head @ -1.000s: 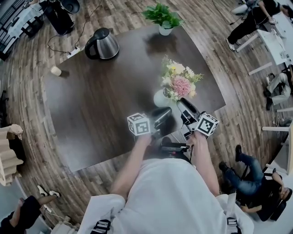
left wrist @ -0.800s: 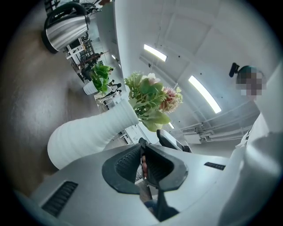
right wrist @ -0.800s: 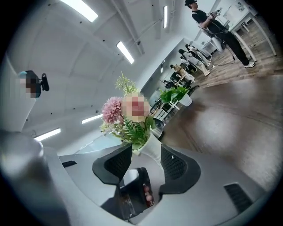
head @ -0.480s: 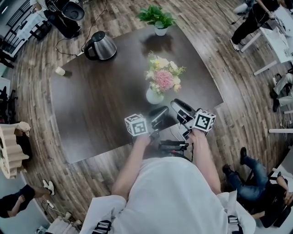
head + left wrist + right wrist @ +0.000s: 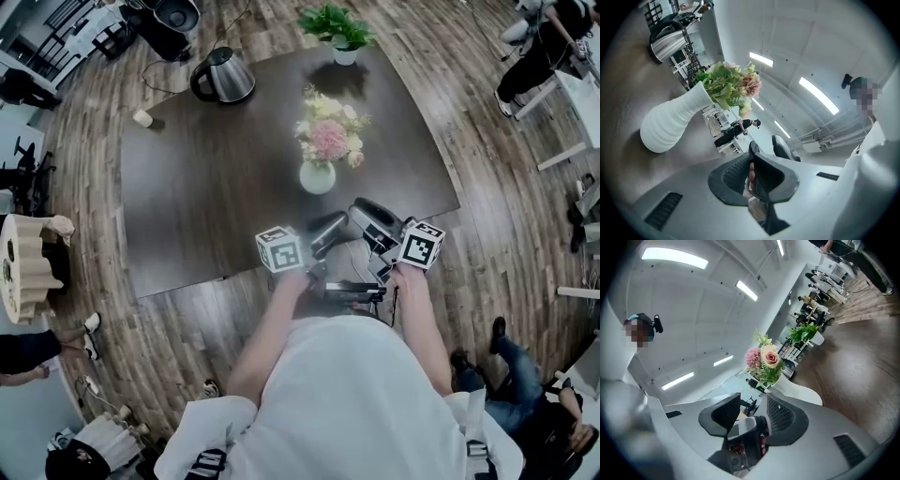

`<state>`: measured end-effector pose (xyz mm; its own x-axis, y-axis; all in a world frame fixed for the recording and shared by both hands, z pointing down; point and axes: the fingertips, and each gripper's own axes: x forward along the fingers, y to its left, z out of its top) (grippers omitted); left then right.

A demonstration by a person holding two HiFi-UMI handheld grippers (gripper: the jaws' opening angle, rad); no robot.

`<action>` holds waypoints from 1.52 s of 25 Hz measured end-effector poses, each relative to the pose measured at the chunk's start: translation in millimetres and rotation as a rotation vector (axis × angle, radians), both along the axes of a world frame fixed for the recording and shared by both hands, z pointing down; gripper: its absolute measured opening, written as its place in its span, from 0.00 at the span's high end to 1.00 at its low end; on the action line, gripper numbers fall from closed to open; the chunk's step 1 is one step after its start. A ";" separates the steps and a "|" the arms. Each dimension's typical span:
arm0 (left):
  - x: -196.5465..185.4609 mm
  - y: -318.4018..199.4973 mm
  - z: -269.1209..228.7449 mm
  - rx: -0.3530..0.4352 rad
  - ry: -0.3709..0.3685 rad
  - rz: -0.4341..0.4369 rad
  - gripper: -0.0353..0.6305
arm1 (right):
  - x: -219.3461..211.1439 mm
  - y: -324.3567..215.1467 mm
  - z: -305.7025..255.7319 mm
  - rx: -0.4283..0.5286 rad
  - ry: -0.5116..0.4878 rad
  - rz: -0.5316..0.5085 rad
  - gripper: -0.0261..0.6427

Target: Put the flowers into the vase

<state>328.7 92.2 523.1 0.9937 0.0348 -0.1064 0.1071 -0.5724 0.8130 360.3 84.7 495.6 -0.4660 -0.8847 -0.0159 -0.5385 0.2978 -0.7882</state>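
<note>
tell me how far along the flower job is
Done: the flowers stand in the white vase on the table. In hand: nothing. The left tongs are shut with nothing between them, and the right tongs are open and empty. Both are near the table's front edge, apart from the vase. Left: no loose stems show, so the job looks finished.

One bench [image 5: 216, 187] is counted. On it are found one white vase [image 5: 317, 177], one bunch of flowers [image 5: 328, 136], one kettle [image 5: 228, 77], one potted plant [image 5: 337, 28] and one small pale cup [image 5: 142, 118]. Two tools are counted, the left tool [image 5: 328, 229] and the right tool [image 5: 370, 214], and two marker cubes, one [image 5: 281, 249] on the left and one [image 5: 422, 245] on the right.
</note>
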 end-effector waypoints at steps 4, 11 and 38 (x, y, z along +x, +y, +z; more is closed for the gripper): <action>-5.3 17.5 -4.1 0.018 -0.001 -0.028 0.92 | -11.3 14.7 -1.1 0.027 0.031 -0.059 0.69; -12.3 41.1 -12.3 0.024 0.008 -0.075 0.92 | -21.4 33.7 -5.5 0.055 0.056 -0.114 0.69; -43.5 8.3 -26.5 0.026 0.047 -0.076 0.92 | -39.8 5.9 -10.9 0.040 0.068 -0.074 0.83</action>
<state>285.2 100.5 496.6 0.9876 -0.0369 -0.1527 0.1001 -0.6015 0.7926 320.5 90.6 484.7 -0.5308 -0.8473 -0.0166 -0.5661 0.3691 -0.7370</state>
